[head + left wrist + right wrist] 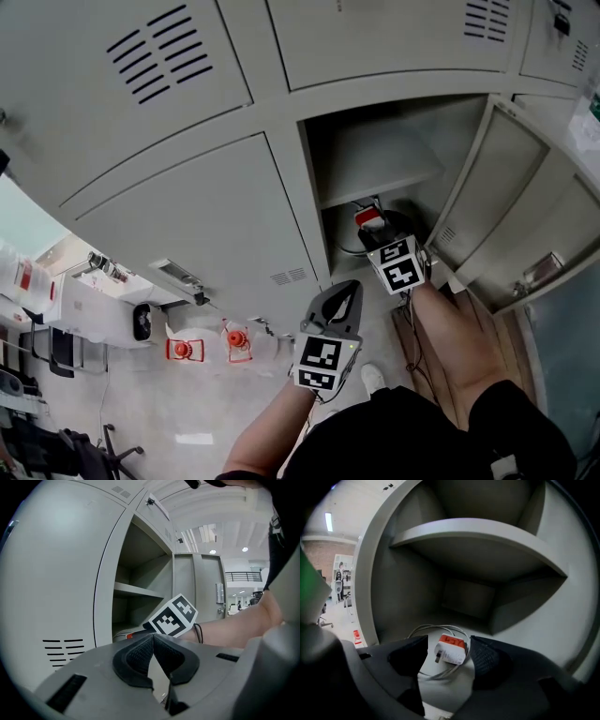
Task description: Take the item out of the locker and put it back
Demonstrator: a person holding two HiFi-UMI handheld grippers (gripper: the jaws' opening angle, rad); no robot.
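Reaching: you are holding the right gripper (448,645) inside the open locker (330,192), in the lower compartment under the shelf (478,531).
Right fingers: they are standing apart, one on each side of the charger, and are not clamping it. The right-hand pad is sitting very near the charger and its lead, but I cannot tell whether it is touching.
Item: the white charger (452,651) with the orange end is lying on the locker floor, at lower centre of the right gripper view. Its grey cable (423,630) is looping behind it toward the left.
Left gripper: you are holding the left gripper (152,641) outside the locker, at lower centre of the head view, in front of the closed neighbouring door. Its fingers are pressing together at the tips with nothing between them.
Door: the locker door (506,197) is hanging wide open at the right of the head view.
Progress: the charger is resting inside and is not being gripped. This fits either the start of the lift-out or the moment just after the put-back, and nothing is showing which. If it is the start, you are facing the whole job: closing on it, drawing it out and returning it.
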